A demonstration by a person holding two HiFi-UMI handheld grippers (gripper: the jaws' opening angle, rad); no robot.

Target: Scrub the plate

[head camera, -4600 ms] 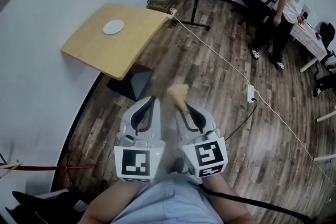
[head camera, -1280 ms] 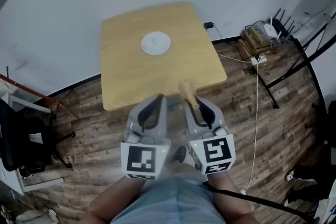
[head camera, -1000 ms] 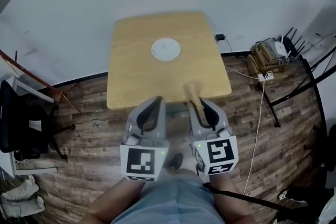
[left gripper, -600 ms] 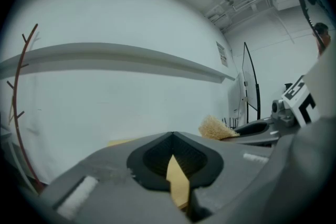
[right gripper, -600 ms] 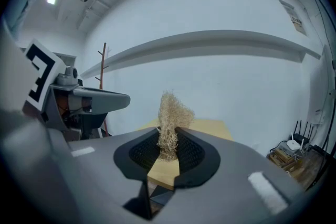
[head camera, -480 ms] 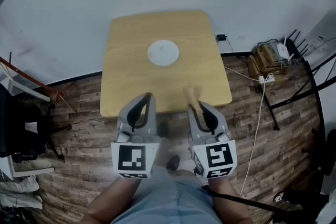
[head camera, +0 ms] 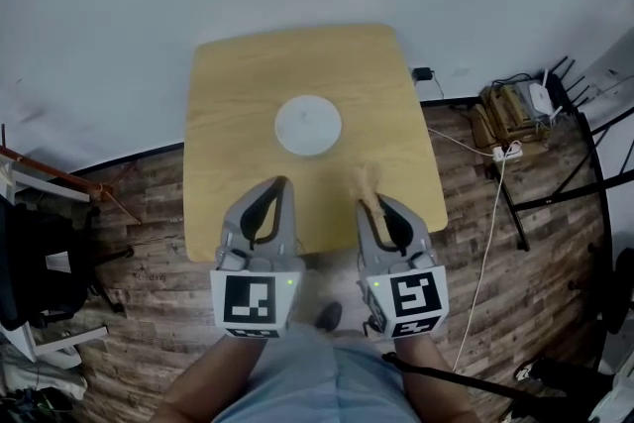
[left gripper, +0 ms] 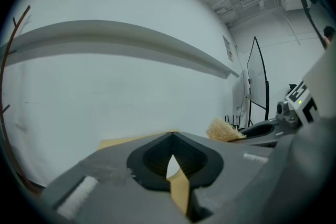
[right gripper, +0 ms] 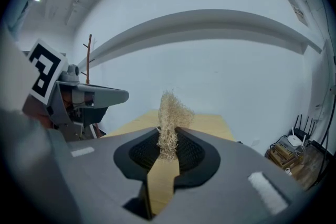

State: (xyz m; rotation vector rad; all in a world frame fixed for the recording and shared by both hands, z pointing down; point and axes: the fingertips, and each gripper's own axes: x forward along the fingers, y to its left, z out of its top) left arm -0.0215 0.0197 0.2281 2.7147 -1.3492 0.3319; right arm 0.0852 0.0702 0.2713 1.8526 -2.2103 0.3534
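The left gripper (left gripper: 172, 136) is pressed together with nothing in it and sits over the near edge of the surface (head camera: 223, 104). The right gripper (right gripper: 169, 136), just beside it on its right, pinches a straw-coloured scrubber (right gripper: 170, 110), whose fibrous tuft sticks out past the tips. The plate (head camera: 308, 126), white and round, lies on the surface ahead of both grippers. It is a little right of the left one, a little left of the right one, and touches neither.

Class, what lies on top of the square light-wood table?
Only a round white plate, near the middle of the table. The left gripper and right gripper cover parts of its near edge, so those cannot be checked.
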